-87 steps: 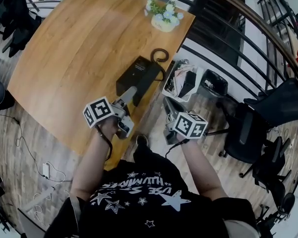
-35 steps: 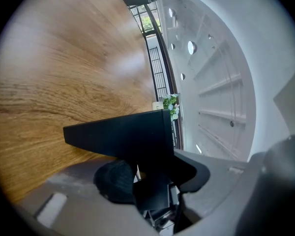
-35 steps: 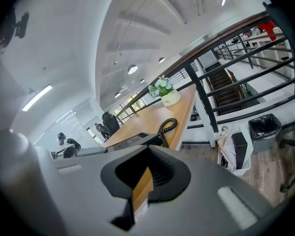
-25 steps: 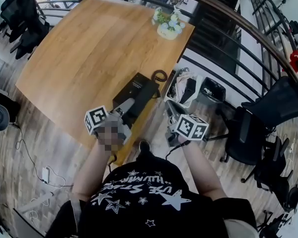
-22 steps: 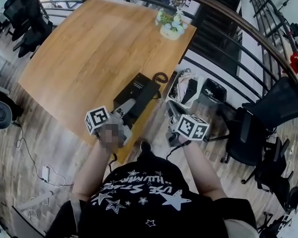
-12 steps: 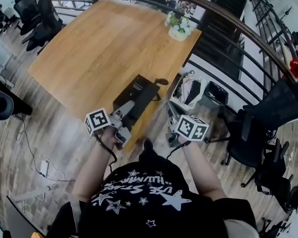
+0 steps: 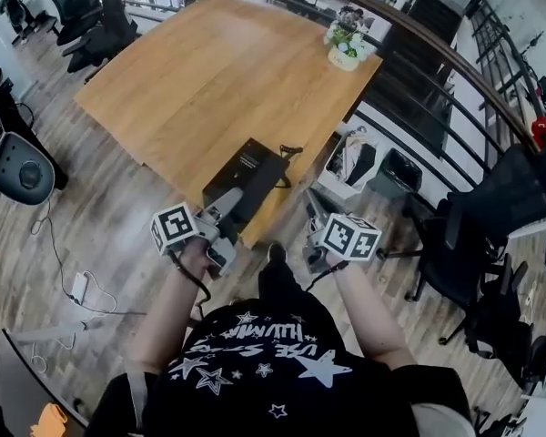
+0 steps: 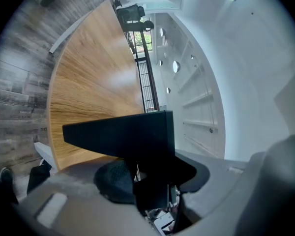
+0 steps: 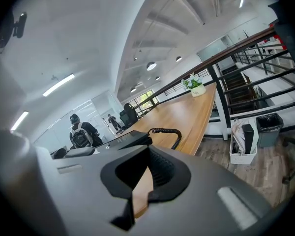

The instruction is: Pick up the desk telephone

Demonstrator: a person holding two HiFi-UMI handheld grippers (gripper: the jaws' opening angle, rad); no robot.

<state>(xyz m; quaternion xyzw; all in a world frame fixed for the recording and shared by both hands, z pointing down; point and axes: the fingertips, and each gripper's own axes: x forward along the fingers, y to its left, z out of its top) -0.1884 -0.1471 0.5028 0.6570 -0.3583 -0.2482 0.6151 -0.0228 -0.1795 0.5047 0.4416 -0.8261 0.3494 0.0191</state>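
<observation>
You are holding the left tongs (image 7: pixel 227 202) at the lower centre of the head view, clenched on the near end of the desk telephone (image 7: pixel 250 167). In the left gripper view the black telephone body (image 8: pixel 123 132) is sitting wedged in the gap of those tongs (image 8: pixel 152 181), filling the middle of the frame. The telephone is lying near the lower-right edge of the wooden worktop (image 7: pixel 191 71), and its coiled cord (image 7: pixel 287 151) is looping off its far end.

You are holding the right tongs (image 7: pixel 311 203) just right of centre, beside the worktop's edge and apart from the telephone. In the right gripper view they (image 9: pixel 140 186) are drawn nearly together, showing only a thin slit and gripping nothing.

A flower pot (image 7: pixel 346 45) is standing at the worktop's upper-right corner. A white bin (image 7: pixel 355 164) is sitting on the floor just right of the worktop.
</observation>
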